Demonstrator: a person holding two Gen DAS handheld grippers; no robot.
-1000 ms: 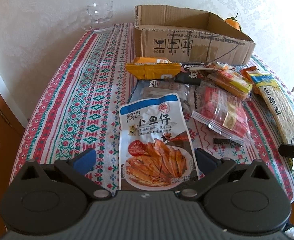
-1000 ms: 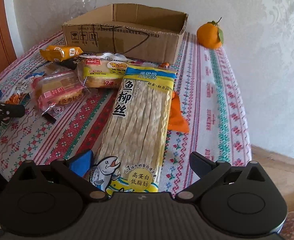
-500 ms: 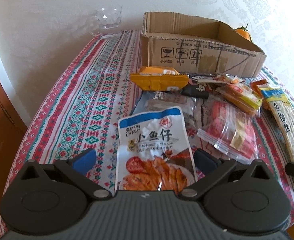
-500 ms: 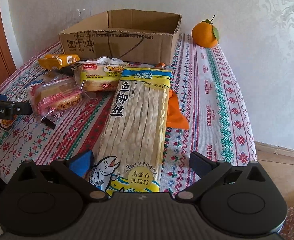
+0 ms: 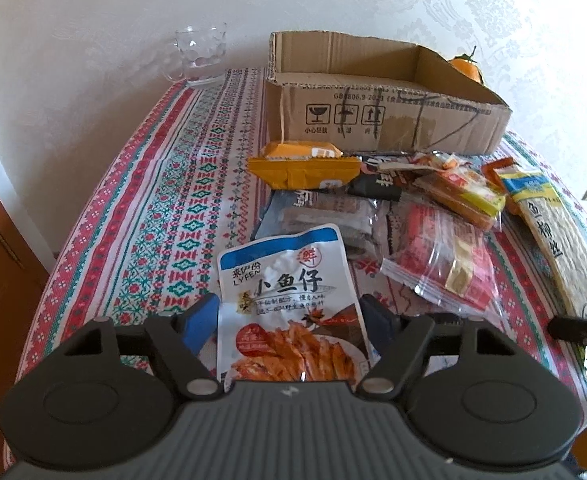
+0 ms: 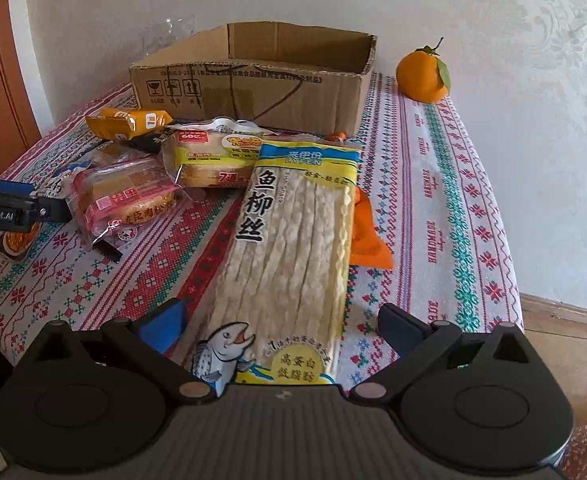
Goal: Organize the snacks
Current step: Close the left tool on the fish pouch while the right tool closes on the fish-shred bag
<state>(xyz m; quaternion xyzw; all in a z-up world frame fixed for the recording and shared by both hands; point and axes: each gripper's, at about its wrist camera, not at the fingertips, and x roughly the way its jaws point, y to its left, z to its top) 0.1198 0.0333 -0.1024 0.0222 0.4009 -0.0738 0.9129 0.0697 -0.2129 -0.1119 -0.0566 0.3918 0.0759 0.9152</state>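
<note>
An open cardboard box (image 5: 377, 116) stands at the back of the table; it also shows in the right wrist view (image 6: 253, 88). Snack packs lie in front of it. My left gripper (image 5: 289, 320) has its fingers against both edges of the blue-and-white fish snack pouch (image 5: 289, 304), closed on it. My right gripper (image 6: 281, 324) is open, its fingers wide on either side of the long yellow fish strip pack (image 6: 289, 256), apart from it. A yellow packet (image 5: 305, 164), a bread pack (image 6: 213, 156) and a red cake pack (image 6: 125, 196) lie between.
A glass mug (image 5: 199, 54) stands at the back left by the wall. An orange (image 6: 423, 76) sits right of the box. An orange wrapper (image 6: 367, 236) lies under the strip pack. The table edge (image 6: 513, 264) drops off on the right.
The left gripper's fingers have closed in from wide open onto the fish pouch's edges, and the view has moved forward. The right gripper has moved slightly and stayed open.
</note>
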